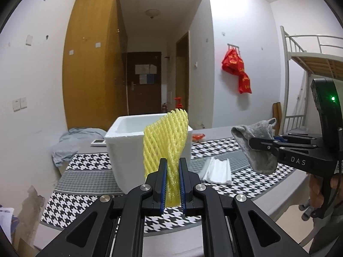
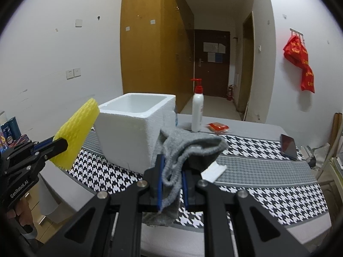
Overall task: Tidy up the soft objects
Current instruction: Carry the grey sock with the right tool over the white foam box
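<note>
Left gripper (image 1: 171,182) is nearest the lens, jaws nearly closed and pinching the lower end of a yellow foam mesh fruit sleeve (image 1: 166,141). The sleeve stands upright above the pads, in the air in front of the white styrofoam box (image 1: 126,147). Judged very light, springy, crushable; an end pinch suffices. Right gripper (image 2: 171,182) is clamped on a grey knitted sock (image 2: 184,150), limp and draping over the jaws, above the houndstooth cloth (image 2: 268,150). Likely drops cleanly, may snag. 2 items held.
</note>
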### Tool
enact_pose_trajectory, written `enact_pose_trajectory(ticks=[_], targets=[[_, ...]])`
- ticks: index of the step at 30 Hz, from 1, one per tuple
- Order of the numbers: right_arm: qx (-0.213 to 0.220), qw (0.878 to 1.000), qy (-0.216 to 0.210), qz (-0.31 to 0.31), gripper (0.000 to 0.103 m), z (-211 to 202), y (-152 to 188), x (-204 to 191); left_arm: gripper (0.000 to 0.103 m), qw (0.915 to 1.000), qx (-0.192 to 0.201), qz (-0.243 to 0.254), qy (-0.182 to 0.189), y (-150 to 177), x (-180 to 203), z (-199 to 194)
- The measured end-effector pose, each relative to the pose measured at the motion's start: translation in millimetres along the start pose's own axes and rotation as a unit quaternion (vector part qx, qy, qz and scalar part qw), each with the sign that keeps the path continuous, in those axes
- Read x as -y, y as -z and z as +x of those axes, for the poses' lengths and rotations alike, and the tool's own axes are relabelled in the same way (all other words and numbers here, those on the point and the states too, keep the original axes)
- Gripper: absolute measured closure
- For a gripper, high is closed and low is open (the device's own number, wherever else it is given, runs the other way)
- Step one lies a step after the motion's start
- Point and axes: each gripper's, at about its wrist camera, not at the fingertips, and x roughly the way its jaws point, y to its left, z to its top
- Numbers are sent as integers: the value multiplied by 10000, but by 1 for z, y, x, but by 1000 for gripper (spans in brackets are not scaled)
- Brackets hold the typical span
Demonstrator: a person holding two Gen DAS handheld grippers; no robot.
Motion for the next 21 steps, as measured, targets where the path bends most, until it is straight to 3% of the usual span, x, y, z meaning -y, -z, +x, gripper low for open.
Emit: enact_pose_trajectory(ticks=[21], targets=[[26, 9982, -534, -253, 85, 44, -32, -21, 92, 9978, -114, -214, -615, -7, -39, 18]])
